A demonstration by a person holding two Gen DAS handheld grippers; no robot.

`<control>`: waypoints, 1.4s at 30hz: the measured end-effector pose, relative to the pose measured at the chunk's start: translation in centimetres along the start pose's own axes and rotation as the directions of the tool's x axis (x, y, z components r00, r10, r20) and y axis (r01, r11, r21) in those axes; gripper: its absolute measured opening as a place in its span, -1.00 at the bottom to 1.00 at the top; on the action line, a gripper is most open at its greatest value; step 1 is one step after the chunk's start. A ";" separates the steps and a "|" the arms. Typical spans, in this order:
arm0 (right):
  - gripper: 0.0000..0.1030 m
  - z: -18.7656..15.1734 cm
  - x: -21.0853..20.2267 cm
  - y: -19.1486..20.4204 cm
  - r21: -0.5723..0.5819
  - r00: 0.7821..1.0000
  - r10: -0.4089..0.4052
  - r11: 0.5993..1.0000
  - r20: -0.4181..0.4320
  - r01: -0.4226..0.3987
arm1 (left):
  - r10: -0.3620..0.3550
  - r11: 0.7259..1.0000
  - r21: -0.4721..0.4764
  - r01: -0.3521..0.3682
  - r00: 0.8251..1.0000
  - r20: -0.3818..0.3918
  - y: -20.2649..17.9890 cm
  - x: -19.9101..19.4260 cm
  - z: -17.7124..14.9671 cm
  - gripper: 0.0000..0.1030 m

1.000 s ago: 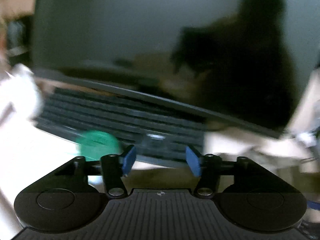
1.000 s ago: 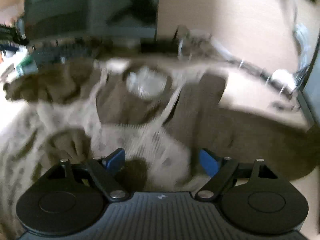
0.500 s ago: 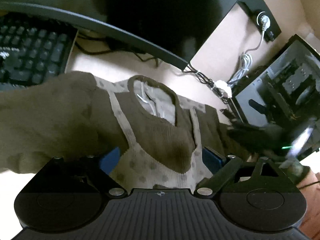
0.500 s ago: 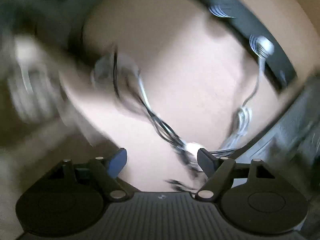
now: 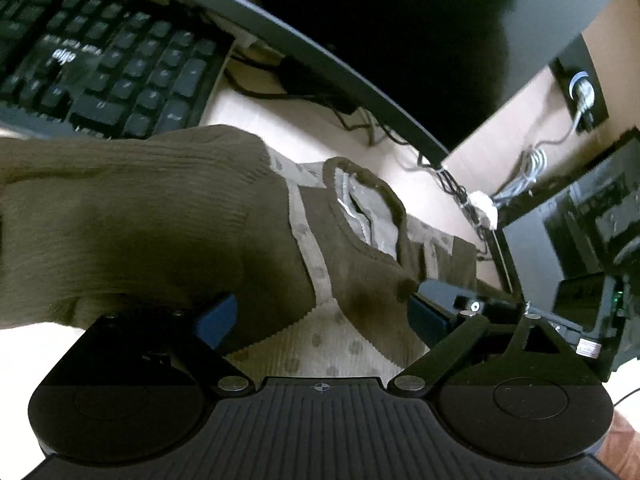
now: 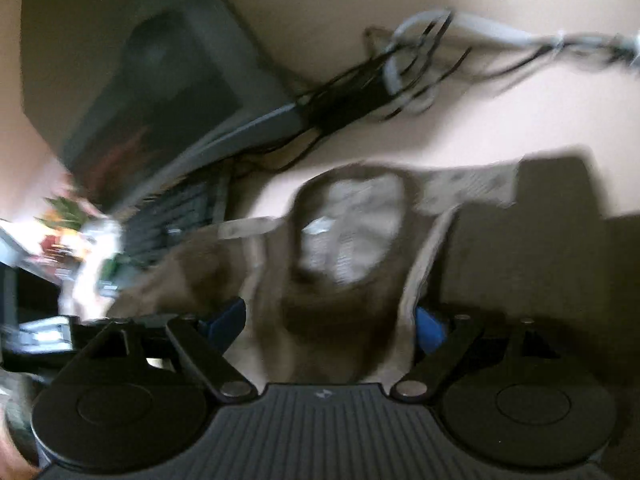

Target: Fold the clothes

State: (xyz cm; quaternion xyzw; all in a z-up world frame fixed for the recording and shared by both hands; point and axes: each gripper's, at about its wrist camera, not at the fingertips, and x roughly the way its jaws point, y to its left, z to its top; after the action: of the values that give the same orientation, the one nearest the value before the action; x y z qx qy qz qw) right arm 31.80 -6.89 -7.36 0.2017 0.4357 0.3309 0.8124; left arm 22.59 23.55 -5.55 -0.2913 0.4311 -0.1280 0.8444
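Directly ahead of both hand-held grippers, a brown knit sweater lies spread on the table, neckline away, long axis running forward. Behind stand a monitor, keyboard and cables. Left hand-held gripper and right hand-held gripper both gape wide, empty, over its chest.

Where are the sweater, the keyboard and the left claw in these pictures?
sweater (image 5: 152,220), left wrist view, on the folded brown sleeve.
keyboard (image 5: 104,64), left wrist view, on its black keys.
left claw (image 5: 324,318), left wrist view, midway between blue fingertips.
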 end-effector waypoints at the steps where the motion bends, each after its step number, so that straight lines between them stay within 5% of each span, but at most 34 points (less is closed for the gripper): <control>1: 0.66 0.3 0.0 0.0 0.025 0.999 0.000 1.000 0.052 -0.001 | 0.000 1.000 -0.007 0.000 1.000 -0.002 0.2 0.0 0.0 0.87; 3: 0.60 1.8 -1.7 -0.9 0.126 0.963 -0.099 0.990 0.250 0.069 | 0.001 1.000 -0.021 -0.001 1.000 -0.005 0.5 0.0 0.0 0.87; 5: 0.60 3.0 -2.5 -2.5 0.224 0.934 -0.141 0.972 0.327 0.068 | 0.002 1.000 -0.011 -0.002 1.000 -0.010 0.4 -0.1 -0.2 0.88; 9: 0.60 3.4 -1.8 -3.0 0.215 0.955 -0.139 0.973 0.262 0.083 | 0.021 1.000 0.010 -0.021 1.000 -0.011 -0.1 -0.4 -0.2 0.88; 13: 0.65 2.2 -2.6 -2.4 0.154 0.971 -0.104 0.985 0.214 0.072 | -0.046 0.996 0.076 0.045 0.999 0.011 -1.8 -0.9 0.6 0.88; 18: 0.78 -0.6 -4.9 -2.0 0.106 0.966 -0.123 0.989 0.228 0.101 | -0.120 0.990 0.074 0.123 0.992 -0.044 -2.9 1.5 2.0 0.88; 22: 0.79 -2.8 -5.8 -2.0 0.078 0.960 -0.150 0.988 0.235 0.135 | -0.024 0.999 0.025 0.027 0.995 -0.097 -2.2 3.3 2.3 0.88; 29: 0.82 -5.1 -6.6 -1.7 0.046 0.952 -0.184 0.983 0.244 0.178 | -0.117 0.993 0.005 0.119 0.985 -0.129 -2.4 5.6 2.7 0.89; 34: 0.82 -5.3 -6.7 -1.7 0.036 0.951 -0.195 0.981 0.241 0.193 | -0.199 0.980 -0.031 0.199 0.980 -0.005 -2.4 5.0 3.4 0.89; 42: 0.87 -5.2 -6.9 -0.6 -0.005 0.952 -0.191 0.980 0.240 0.198 | -0.189 0.978 -0.042 0.207 0.948 0.258 -0.9 0.4 5.0 0.89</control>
State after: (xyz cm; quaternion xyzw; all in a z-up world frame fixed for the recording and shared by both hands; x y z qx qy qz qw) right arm 24.92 -11.99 -6.57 0.1841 0.3479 0.2290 0.8903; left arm 26.88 24.51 -2.97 -0.3758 0.2929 -0.1591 0.8647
